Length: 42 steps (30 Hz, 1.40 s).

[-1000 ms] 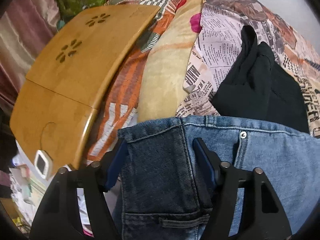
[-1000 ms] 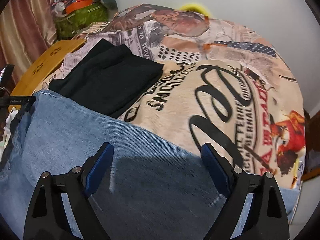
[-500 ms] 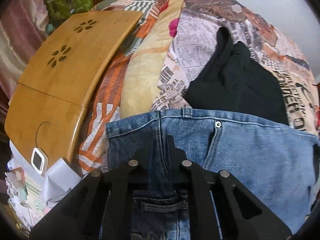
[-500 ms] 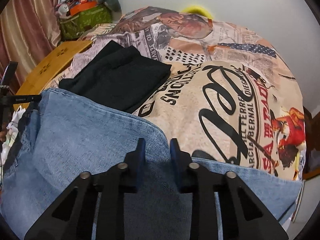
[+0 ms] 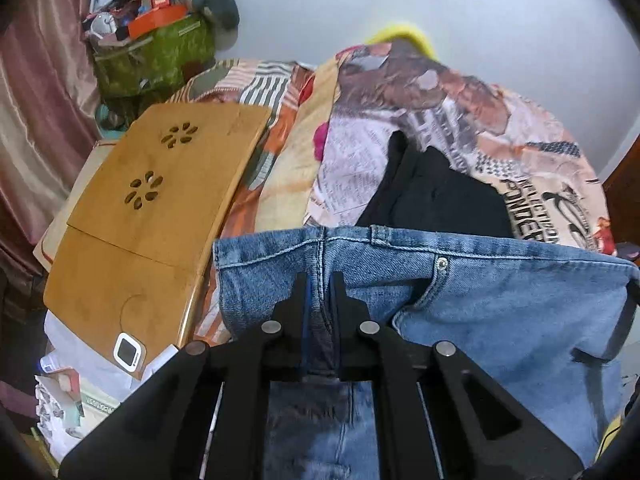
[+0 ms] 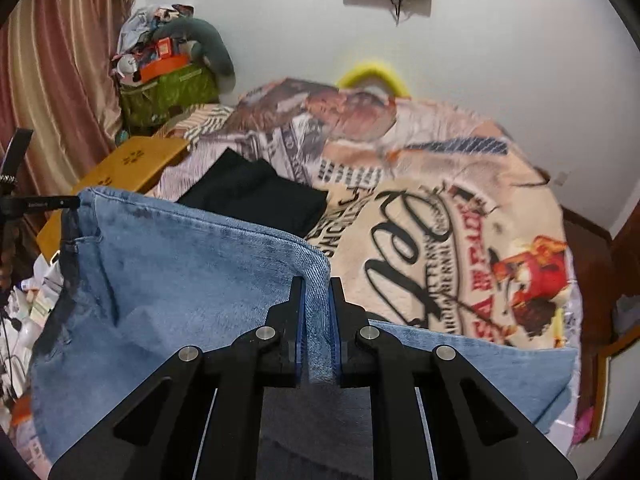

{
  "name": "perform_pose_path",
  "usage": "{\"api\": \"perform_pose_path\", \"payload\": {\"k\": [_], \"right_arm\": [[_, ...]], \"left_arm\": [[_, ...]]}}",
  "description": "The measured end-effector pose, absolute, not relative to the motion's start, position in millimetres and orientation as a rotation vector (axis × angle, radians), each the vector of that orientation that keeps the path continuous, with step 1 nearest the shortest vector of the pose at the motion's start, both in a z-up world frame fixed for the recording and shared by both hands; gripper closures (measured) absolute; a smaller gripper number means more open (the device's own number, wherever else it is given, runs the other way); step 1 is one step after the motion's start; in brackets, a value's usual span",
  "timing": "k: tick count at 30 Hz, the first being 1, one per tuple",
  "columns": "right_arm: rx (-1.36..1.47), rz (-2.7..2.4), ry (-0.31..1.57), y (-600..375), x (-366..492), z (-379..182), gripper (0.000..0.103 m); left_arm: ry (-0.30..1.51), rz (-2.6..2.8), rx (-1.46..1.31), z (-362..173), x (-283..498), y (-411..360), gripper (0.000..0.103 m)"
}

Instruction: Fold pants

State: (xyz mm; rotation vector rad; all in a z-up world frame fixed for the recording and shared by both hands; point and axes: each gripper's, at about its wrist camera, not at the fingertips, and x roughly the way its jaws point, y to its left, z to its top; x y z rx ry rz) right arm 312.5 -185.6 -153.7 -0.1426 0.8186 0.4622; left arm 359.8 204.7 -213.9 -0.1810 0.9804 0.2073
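Blue denim pants (image 5: 500, 300) hang lifted above the bed, held at both ends of their top edge. My left gripper (image 5: 320, 280) is shut on the waistband by the side seam. My right gripper (image 6: 318, 286) is shut on a folded edge of the jeans (image 6: 192, 264) further along the leg. The left gripper's black body shows at the far left of the right wrist view (image 6: 40, 202). The fabric sags between the two grippers, and the leg end (image 6: 520, 376) trails to the right.
A printed bedspread (image 6: 440, 208) covers the bed below. Folded black clothing (image 6: 256, 196) lies on it behind the jeans, also in the left wrist view (image 5: 436, 196). A wooden lap table (image 5: 152, 208) sits at the left, a green bag (image 5: 156, 56) of clutter behind it.
Both grippers went from open over the jeans to shut on the fabric. Both have since risen, lifting the pants off the bed, and the wall has come into view.
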Motion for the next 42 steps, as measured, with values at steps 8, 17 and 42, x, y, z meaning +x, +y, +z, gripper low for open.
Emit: {"api": "perform_pose_path", "payload": {"k": [8, 17, 42], "right_arm": [[-0.129, 0.508, 0.811, -194, 261, -146, 0.094], [-0.072, 0.532, 0.824, -203, 198, -151, 0.095], [-0.049, 0.579, 1.002, -205, 127, -188, 0.088]], "left_arm": [[0.928, 0.221, -0.112, -205, 307, 192, 0.095], [0.885, 0.231, -0.061, -204, 236, 180, 0.095], [0.992, 0.219, -0.203, -250, 139, 186, 0.095]]}}
